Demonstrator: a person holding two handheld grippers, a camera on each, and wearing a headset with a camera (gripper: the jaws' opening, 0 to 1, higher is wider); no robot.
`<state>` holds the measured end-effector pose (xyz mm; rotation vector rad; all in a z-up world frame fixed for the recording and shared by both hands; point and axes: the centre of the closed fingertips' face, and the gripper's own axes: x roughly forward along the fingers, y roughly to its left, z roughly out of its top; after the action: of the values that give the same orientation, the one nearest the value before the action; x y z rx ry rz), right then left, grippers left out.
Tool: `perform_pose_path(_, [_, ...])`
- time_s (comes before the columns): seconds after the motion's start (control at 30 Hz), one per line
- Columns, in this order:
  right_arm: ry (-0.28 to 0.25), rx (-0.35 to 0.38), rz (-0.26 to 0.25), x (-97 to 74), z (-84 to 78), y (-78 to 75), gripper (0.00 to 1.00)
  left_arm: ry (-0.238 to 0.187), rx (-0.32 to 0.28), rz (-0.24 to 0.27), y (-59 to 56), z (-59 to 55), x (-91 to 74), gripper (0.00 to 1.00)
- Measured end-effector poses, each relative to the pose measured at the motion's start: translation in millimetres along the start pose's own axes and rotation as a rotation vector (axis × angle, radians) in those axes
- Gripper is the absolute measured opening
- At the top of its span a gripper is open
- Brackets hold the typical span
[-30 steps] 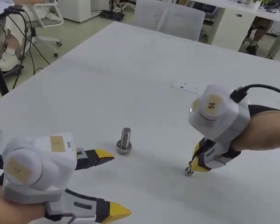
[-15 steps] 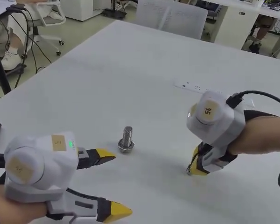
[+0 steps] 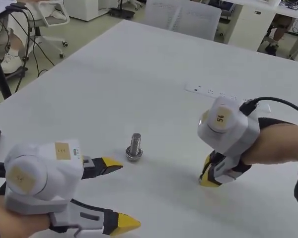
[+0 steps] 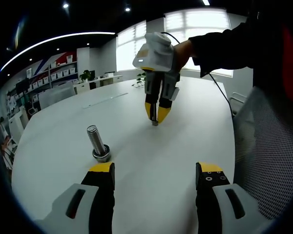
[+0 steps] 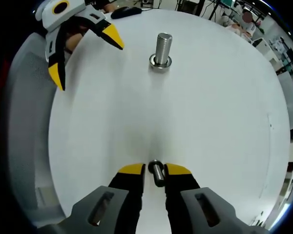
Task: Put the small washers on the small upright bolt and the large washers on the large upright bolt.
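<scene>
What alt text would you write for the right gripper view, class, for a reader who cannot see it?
The right gripper pinches a small bolt on a white table. Beyond it a large bolt stands upright, with the open left gripper at upper left.

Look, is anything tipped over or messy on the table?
Nothing stands out. The large bolt stands upright on the table, and the small bolt sits between the jaws of the right gripper.
</scene>
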<state>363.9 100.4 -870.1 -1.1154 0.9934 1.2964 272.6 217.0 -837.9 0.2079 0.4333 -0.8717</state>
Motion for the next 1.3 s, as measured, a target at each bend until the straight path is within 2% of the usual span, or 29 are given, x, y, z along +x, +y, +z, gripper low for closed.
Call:
perform_pose_path(0.17, [-0.009, 0.005, -0.004, 0.0, 0.0, 0.3, 0.21, 0.001, 0.001, -0.004, -0.9, -1.0, 0.3, 0.67])
perform_pose_path(0.33, [-0.028, 0.022, -0.004, -0.3, -1.0, 1.3, 0.31, 0.000, 0.002, -0.004, -0.7, -1.4, -0.1, 0.66])
perform_pose_path(0.5, [-0.073, 0.047, -0.003, -1.4, 0.6, 4.7, 0.50, 0.002, 0.004, -0.007, -1.4, -2.2, 0.0, 0.67])
perform_pose_path(0.7, [-0.095, 0.066, -0.001, -1.4, -2.0, 8.5, 0.61, 0.002, 0.006, -0.011, -2.8, -2.2, 0.5, 0.67])
perform_pose_path(0.77, [-0.139, 0.083, -0.001, -2.9, 2.7, 10.0, 0.67, 0.002, 0.007, -0.011, -2.9, -2.2, 0.5, 0.67])
perform_pose_path(0.83, [-0.186, 0.112, 0.013, -4.5, 8.5, 12.7, 0.77, 0.002, 0.006, -0.011, -3.1, -2.2, 0.5, 0.67])
perform_pose_path(1.0, [-0.208, 0.115, 0.005, -6.1, 8.8, 14.3, 0.92, 0.002, 0.010, -0.015, -3.5, -1.1, 0.8, 0.67])
perform_pose_path(1.07, [-0.242, 0.135, 0.002, -6.4, 11.8, 14.5, 0.97, 0.002, 0.010, -0.015, -3.3, -1.0, 0.8, 0.67])
perform_pose_path(1.3, [-0.298, 0.160, 0.004, -9.3, 15.0, 18.4, 1.00, 0.004, 0.011, -0.017, -3.3, -0.3, 1.4, 0.67])
